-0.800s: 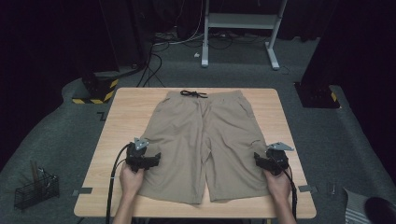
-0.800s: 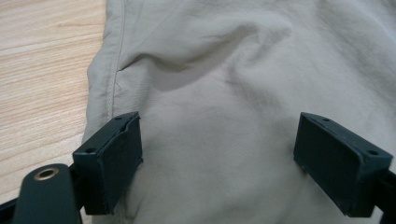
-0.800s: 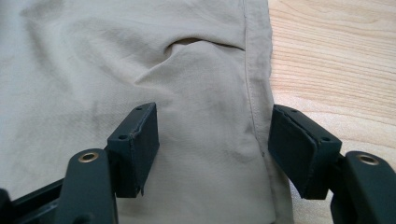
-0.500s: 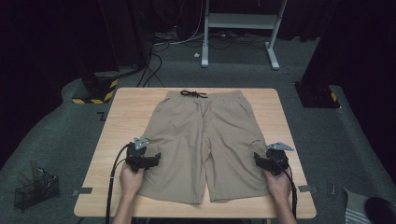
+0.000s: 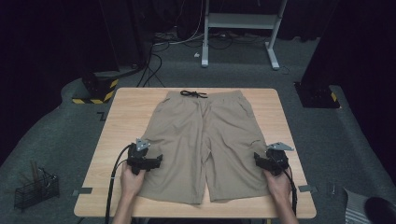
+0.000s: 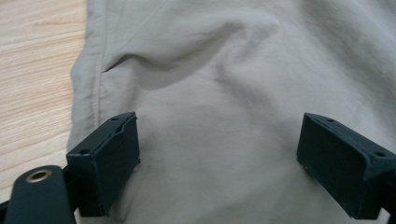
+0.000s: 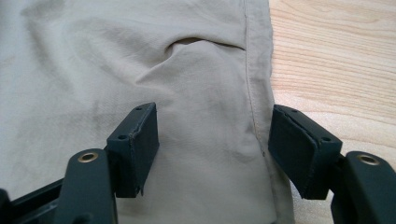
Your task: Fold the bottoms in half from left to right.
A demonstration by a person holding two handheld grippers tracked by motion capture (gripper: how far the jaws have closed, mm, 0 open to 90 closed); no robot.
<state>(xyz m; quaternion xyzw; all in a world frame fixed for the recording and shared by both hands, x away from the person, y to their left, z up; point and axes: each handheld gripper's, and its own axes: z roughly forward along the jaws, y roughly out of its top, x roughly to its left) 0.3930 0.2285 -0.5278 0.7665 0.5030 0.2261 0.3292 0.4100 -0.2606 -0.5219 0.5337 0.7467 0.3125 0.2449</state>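
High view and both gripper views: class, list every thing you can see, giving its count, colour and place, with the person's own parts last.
shorts: one, beige, spread flat mid-table, waistband at the far end.
drawstring: one, black, at the waistband.
table: one, light wood, centre.
wire basket: one, black, floor at lower left.
white frame: one, floor beyond the table.
striped block: one, yellow-black, floor at far left.
left tongs: black, open, over the left leg's outer edge.
right tongs: black, open, over the right leg's outer edge.

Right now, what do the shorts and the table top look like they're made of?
Shorts: thin woven cloth, khaki, matte; it puckers in soft folds, with stitched side seams and a dark drawstring. The fibre can't be told. Table top: pale wood or wood-look laminate, smooth, with straight grain lines.
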